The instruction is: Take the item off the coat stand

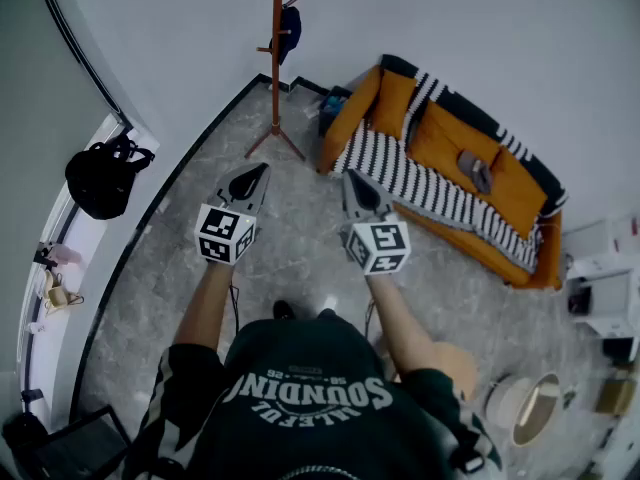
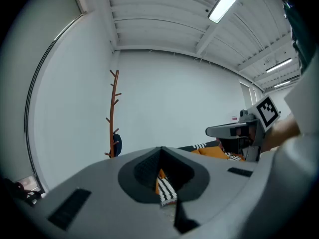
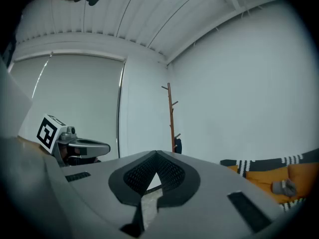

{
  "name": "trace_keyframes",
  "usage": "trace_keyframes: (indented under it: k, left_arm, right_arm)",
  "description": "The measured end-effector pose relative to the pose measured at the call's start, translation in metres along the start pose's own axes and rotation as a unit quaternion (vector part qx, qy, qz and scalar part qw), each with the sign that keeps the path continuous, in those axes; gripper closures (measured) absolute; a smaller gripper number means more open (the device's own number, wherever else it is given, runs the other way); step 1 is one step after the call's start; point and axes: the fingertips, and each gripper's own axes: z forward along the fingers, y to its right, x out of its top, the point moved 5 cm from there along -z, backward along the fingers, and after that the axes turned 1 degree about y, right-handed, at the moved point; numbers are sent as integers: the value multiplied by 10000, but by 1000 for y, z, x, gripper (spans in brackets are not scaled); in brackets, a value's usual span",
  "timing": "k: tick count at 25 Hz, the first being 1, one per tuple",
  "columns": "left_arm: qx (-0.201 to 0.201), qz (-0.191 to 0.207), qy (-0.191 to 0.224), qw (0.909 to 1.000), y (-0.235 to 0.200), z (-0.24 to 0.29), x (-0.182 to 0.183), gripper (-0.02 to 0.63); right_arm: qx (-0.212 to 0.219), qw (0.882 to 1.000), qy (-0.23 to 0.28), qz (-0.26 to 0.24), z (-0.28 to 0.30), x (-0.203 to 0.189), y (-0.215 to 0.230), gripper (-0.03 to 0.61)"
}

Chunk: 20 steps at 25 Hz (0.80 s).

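Note:
A tall brown coat stand (image 1: pixel 277 63) rises in the far corner by the white wall, and a small dark item (image 1: pixel 288 30) hangs from one of its pegs. The left gripper view shows the stand (image 2: pixel 113 113) and the item (image 2: pixel 116 144) far off at the left; the right gripper view has the stand (image 3: pixel 171 118) and item (image 3: pixel 178 146) near the middle. My left gripper (image 1: pixel 255 176) and right gripper (image 1: pixel 357 183) are held side by side over the floor, well short of the stand. Both point toward it, are shut and hold nothing.
An orange sofa (image 1: pixel 440 158) with a striped blanket stands right of the stand, a dark blue object (image 1: pixel 332 108) at its near end. A black bag (image 1: pixel 103 178) hangs at the left wall. White boxes (image 1: pixel 605 268) and a round object (image 1: pixel 525 408) sit at the right.

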Motion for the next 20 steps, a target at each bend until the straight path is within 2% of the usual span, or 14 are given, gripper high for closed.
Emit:
trace_keyframes:
  k: [20]
  left_arm:
    - [-129,-113,-5,9999,-6,1,-11,614]
  right_arm:
    - [-207,9998,-70,45,5,-11,-2,579]
